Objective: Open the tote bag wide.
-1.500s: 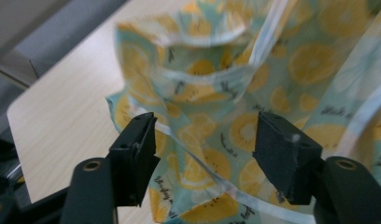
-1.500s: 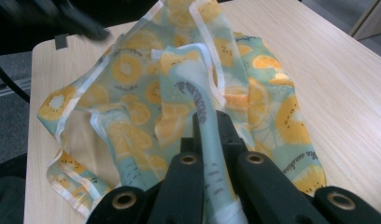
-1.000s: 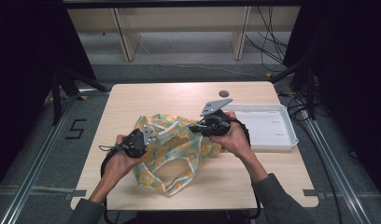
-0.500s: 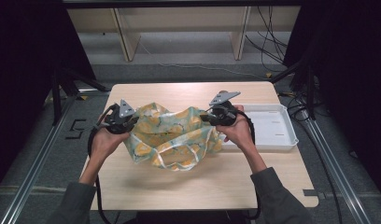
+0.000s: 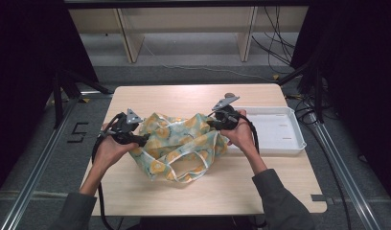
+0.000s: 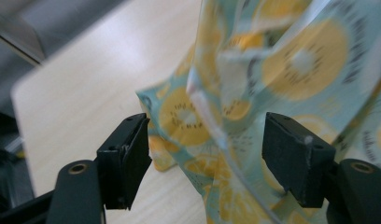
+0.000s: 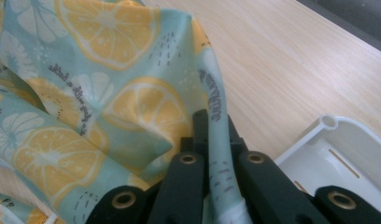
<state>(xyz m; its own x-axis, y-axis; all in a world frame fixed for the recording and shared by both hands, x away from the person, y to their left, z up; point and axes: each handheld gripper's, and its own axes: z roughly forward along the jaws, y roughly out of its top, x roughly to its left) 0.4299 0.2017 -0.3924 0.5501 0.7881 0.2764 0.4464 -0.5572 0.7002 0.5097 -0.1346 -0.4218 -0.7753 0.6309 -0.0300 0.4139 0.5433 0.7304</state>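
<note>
While the right gripper [image 7: 208, 140] is clamping the lemon-print bag's [image 5: 184, 141] edge beside the white tray [image 5: 280, 143], the left gripper [image 6: 205, 161] is opening, fabric loose between its jaws.

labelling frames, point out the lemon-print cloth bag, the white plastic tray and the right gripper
lemon-print cloth bag [image 5: 184, 141]: high view, middle of its crumpled body.
white plastic tray [image 5: 299, 143]: high view, right rim.
right gripper [image 7: 212, 140]: right gripper view, between the jaw tips, which clamp a fold of the bag.

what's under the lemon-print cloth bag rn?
Under the teal lemon-print cloth bag lies the light wooden table; the lower part rests on it. The right gripper holds one edge up. Whatever lies beneath or inside the folds is covered.
</note>
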